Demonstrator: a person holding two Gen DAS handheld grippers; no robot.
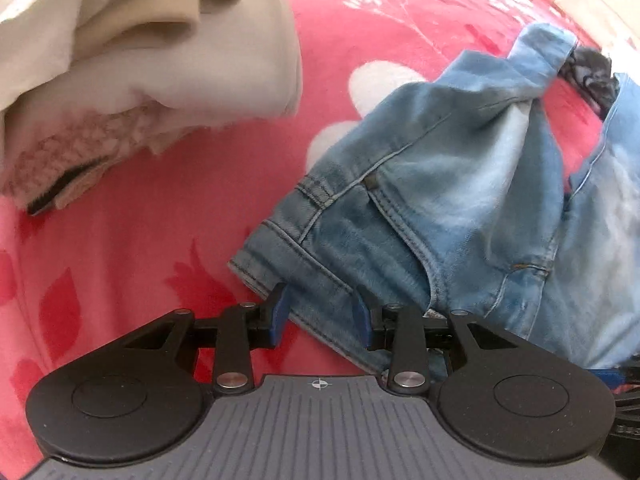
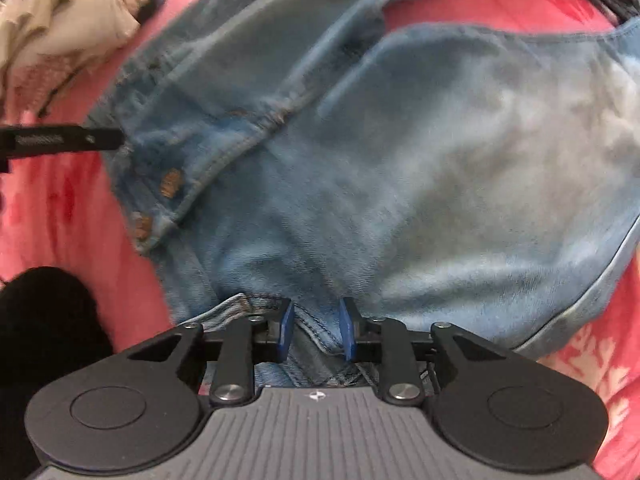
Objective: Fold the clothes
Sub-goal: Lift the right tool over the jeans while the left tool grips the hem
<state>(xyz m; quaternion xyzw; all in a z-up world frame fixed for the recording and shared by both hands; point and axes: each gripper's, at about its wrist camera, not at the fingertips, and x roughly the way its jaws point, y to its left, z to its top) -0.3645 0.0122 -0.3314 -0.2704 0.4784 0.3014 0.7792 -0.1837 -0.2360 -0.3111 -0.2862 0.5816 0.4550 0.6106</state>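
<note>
A pair of faded blue jeans (image 1: 460, 200) lies rumpled on a pink flowered blanket (image 1: 140, 248). My left gripper (image 1: 322, 312) straddles the waistband corner of the jeans, its blue pads apart with the denim edge between them. In the right wrist view the jeans (image 2: 400, 160) fill most of the frame. My right gripper (image 2: 316, 328) has a bunched fold of denim between its blue pads, which stand slightly apart. The left gripper's finger (image 2: 60, 140) shows at the left edge, touching the waistband.
A heap of cream and beige clothes (image 1: 140, 60) with a fleecy pink lining lies at the upper left, and shows in the right wrist view (image 2: 60, 32). A dark patterned cloth (image 1: 592, 76) lies beyond the jeans. A black shape (image 2: 44, 340) sits at lower left.
</note>
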